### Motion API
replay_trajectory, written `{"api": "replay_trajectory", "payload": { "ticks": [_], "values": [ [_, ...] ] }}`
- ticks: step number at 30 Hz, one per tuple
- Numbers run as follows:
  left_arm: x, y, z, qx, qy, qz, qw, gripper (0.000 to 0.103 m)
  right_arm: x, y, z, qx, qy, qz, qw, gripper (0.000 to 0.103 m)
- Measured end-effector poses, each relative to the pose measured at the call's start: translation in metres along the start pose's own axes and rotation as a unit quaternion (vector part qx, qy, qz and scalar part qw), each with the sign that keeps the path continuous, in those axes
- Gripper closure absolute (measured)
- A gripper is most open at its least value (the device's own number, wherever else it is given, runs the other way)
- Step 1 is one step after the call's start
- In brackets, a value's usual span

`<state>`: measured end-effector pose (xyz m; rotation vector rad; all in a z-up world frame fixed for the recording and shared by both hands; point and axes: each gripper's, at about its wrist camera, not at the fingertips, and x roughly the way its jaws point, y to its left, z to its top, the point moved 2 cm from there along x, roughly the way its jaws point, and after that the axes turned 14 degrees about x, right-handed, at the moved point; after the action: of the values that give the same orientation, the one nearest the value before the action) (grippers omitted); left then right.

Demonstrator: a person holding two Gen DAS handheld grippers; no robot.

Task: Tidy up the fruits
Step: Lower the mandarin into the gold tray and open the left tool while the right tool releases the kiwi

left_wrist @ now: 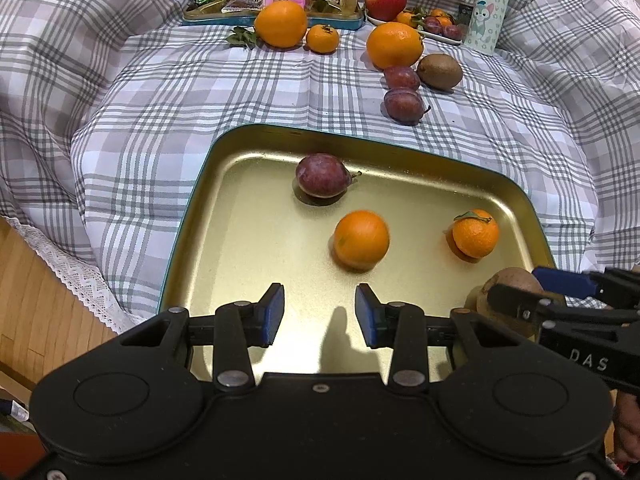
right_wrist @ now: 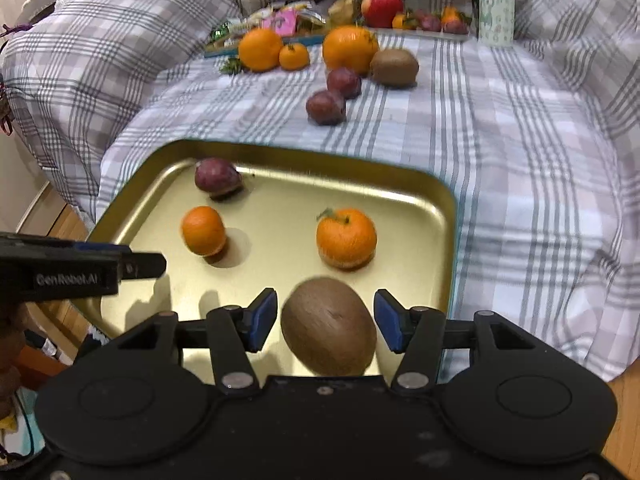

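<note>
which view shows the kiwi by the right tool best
The right wrist view: the kiwi sits whole between the right tool's blue pads. The left wrist view shows only part of it, behind that tool's finger.

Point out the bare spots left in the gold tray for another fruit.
In the gold tray, the far right corner beyond the leafy mandarin is bare, and so is the middle strip between it and the smooth orange. The left side is crowded: the plum and orange sit close. The kiwi fills the near edge.
</note>
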<state>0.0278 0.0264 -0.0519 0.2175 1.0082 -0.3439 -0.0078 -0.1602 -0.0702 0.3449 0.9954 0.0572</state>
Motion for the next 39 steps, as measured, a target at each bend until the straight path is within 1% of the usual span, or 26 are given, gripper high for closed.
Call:
{"api": "replay_trajectory", "payload": {
  "ticks": [8, 18, 34, 39],
  "values": [
    [-0.001, -0.001, 0.001, -0.001, -0.003, -0.001, 1.0, 0.056, -0.001, 0.001, 0.002, -0.007, -0.003, -0.003, 1.0, 0.045],
    [0.0, -0.004, 0.001, 0.003, -0.003, -0.004, 1.0, 0.056, 0.0, -0.001, 0.003, 0.003, -0.003, -0.003, 1.0, 0.046],
    [0.003, -0.004, 0.003, 0.012, -0.003, 0.001, 0.9999, 0.056, -0.008, -0.008, 0.014, 0.016, -0.033, -0.014, 0.999, 0.046],
    [0.005, -0.003, 0.008, 0.018, -0.005, 0.007, 0.9998, 0.056, -0.009, -0.009, 0.017, 0.022, -0.037, -0.012, 0.999, 0.046]
  ]
}}
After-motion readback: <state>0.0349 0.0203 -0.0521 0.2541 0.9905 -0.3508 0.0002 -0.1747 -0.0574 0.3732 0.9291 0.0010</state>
